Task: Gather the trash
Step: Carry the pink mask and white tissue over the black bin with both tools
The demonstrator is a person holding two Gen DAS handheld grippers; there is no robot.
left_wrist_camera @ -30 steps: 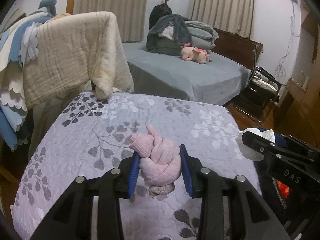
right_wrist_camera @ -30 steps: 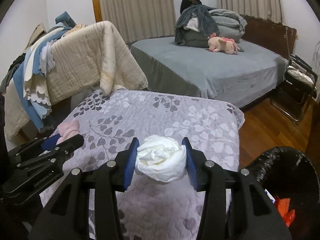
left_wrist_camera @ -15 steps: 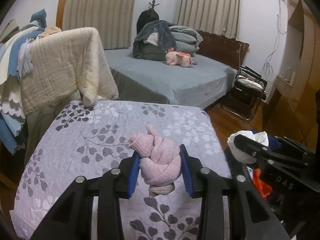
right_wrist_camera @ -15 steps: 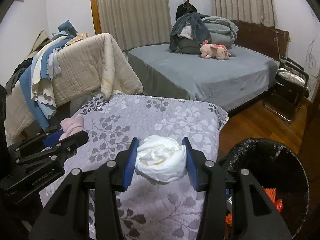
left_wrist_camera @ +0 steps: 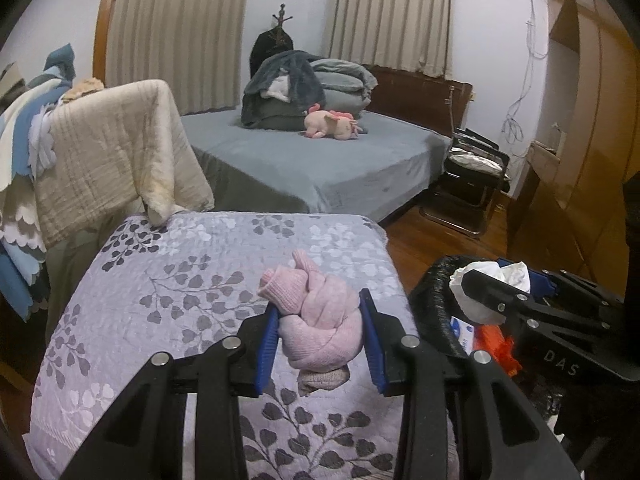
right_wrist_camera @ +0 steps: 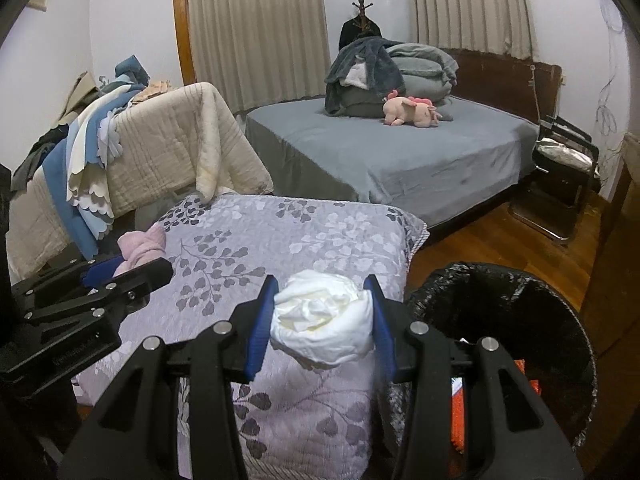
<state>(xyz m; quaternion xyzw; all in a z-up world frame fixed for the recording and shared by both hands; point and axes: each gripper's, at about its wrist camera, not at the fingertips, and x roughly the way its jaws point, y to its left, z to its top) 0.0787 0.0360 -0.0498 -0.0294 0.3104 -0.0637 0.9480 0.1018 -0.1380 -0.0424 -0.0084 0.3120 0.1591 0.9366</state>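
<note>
Pink knotted sock bundle (left_wrist_camera: 320,320) and crumpled white tissue wad (right_wrist_camera: 322,330), each clamped, lifted above quilt.

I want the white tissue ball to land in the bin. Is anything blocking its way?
Nothing visible blocks it. The right tongs hold the crumpled white tissue ball over the lilac leaf-print quilt, and the black-lined round bin stands open just to its right.

Both grippers are black plastic. The left gripper (left_wrist_camera: 320,334) has blue pads and silver screws. The right gripper (right_wrist_camera: 322,322) matches; its side reads "DAS".
</note>
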